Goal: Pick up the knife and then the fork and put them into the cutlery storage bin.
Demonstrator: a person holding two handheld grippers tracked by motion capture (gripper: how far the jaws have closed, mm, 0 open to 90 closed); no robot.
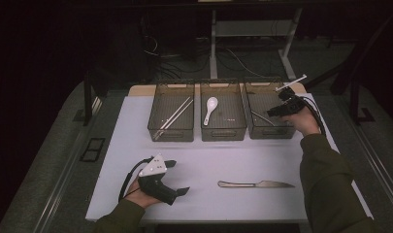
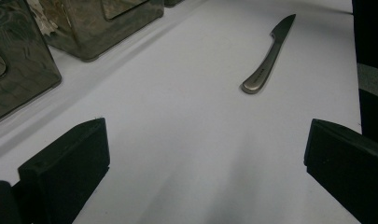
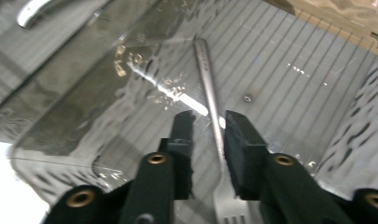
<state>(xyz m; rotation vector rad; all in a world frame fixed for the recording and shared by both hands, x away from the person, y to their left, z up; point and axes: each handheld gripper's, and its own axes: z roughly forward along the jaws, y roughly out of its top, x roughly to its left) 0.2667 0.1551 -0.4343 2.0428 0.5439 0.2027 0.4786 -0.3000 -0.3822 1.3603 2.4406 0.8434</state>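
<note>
A white mat (image 1: 208, 160) covers the table in a dim room, with three smoky see-through plastic bins in a row along its far side. The left bin (image 1: 171, 110) holds long pale chopsticks (image 1: 173, 115), the middle bin (image 1: 223, 110) a white ceramic soup spoon (image 1: 210, 108). The right gripper (image 1: 276, 110) is dipped into the right bin (image 1: 268, 109), where a slim silver metal fork (image 3: 211, 93) lies on the ribbed floor. Its jaws stand slightly apart on either side of the fork's handle; the right gripper view shows a gap on each side, so the fork lies free between them. The left gripper (image 1: 177, 177) rests on the near left of the mat, jaws spread wide and holding nothing. A silver table knife (image 1: 256, 184) lies flat on the near mat, well apart from both grippers.
</note>
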